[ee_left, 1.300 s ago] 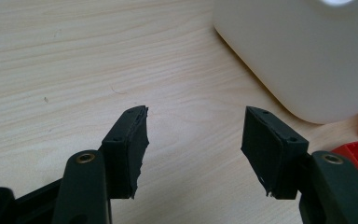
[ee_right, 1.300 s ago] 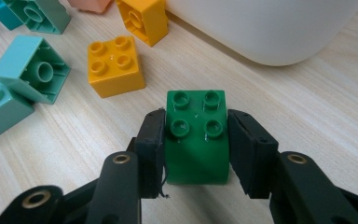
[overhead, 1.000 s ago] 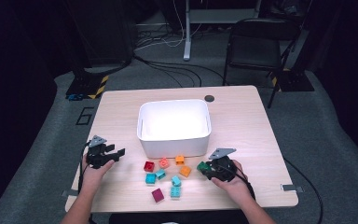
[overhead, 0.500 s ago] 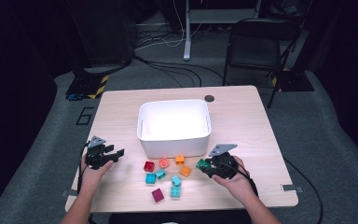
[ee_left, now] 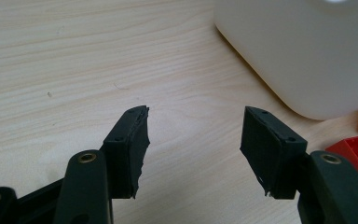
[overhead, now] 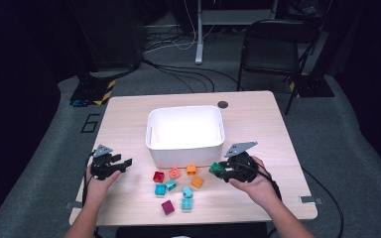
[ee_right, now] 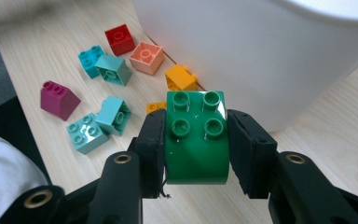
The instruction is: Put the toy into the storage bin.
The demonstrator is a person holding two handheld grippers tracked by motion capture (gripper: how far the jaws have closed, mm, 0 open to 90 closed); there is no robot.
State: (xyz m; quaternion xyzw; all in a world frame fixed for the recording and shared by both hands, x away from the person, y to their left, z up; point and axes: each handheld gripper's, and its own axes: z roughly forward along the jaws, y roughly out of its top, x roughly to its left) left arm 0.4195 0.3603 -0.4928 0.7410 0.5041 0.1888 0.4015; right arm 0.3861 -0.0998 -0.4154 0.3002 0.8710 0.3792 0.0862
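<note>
Green brick (ee_right: pixel 196 137) clamped in right claw (ee_right: pixel 196 149), lifted off surface (overhead: pixel 258 124), just beside front right corner of white bin (overhead: pixel 186 148). Judged light, rigid, hard plastic; glossy curved face likely slippery. Pads (ee_right: pixel 151 149) pressing flat side walls: best hold, studs left free. Left claw (ee_left: pixel 193 140) parted, nothing between, resting low over bare surface left of bin. Other bricks (overhead: pixel 178 186) scattered in front of bin.

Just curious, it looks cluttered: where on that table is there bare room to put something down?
Bare wood lies behind the white bin around the dark round spot, and along both side edges of the table. It is crowded in front, where the loose blocks cluster.
</note>
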